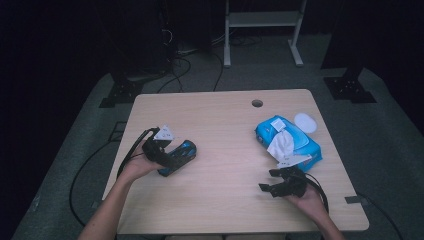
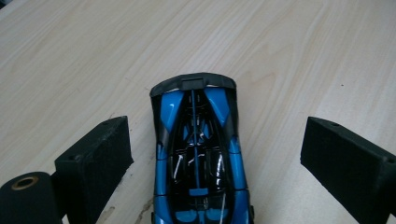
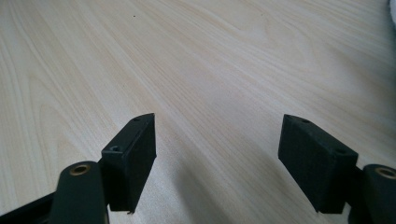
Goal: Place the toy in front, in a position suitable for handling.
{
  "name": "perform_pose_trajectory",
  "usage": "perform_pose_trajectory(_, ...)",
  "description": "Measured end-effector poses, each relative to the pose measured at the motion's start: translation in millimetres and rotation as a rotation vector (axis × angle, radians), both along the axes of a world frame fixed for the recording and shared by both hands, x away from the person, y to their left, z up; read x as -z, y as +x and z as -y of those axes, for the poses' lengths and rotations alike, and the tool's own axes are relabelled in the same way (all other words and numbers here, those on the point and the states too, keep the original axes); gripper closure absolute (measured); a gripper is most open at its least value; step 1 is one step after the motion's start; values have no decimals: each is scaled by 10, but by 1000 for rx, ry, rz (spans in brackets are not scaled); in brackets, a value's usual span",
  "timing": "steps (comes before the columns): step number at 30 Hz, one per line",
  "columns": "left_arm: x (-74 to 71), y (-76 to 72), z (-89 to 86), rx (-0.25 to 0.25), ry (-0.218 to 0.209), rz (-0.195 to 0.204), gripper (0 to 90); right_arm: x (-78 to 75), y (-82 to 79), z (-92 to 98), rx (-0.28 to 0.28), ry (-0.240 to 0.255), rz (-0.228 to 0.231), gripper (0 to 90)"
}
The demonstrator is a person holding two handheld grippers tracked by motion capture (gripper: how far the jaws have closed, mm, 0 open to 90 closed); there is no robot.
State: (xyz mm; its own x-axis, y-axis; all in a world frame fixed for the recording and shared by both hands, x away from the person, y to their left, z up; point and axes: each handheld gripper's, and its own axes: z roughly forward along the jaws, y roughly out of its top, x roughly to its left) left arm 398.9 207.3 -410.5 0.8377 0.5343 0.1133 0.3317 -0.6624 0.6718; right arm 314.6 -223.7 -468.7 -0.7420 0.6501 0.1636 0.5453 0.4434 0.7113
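Left gripper (image 2: 215,154) straddles a glossy blue-and-black toy sports car (image 2: 198,158) on the pale wooden table (image 1: 220,115), jaws apart, untouching; right gripper (image 3: 217,158) gapes over bare wood.

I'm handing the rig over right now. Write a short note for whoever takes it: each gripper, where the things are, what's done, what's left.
Left gripper: open, jaws on either side of the blue and black toy car with a gap each side, not gripping.
Right gripper: open, holding nothing, over bare table just in front of the wipes pack.
Car lies on the left half of the table; the pack, with one wipe pulled up, lies on the right half.
Done: left jaws lined up around the car.
Left, probably: close on the car, pick up a wipe.
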Motion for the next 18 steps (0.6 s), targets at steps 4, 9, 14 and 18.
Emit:
perform_pose_trajectory(4,57,40,-17,-2,23,-21,82,0,-1,0,-1,0,3,268)
perform_pose_trajectory(9,115,82,-29,-3,38,-31,82,4,2,0,-3,-2,2,268)
perform_pose_trajectory(14,188,116,-15,8,72,-51,83,6,1,-6,-6,-4,2,268)
perform_pose_trajectory(18,216,123,-7,12,82,-63,83,2,-3,-3,-4,-2,2,268)
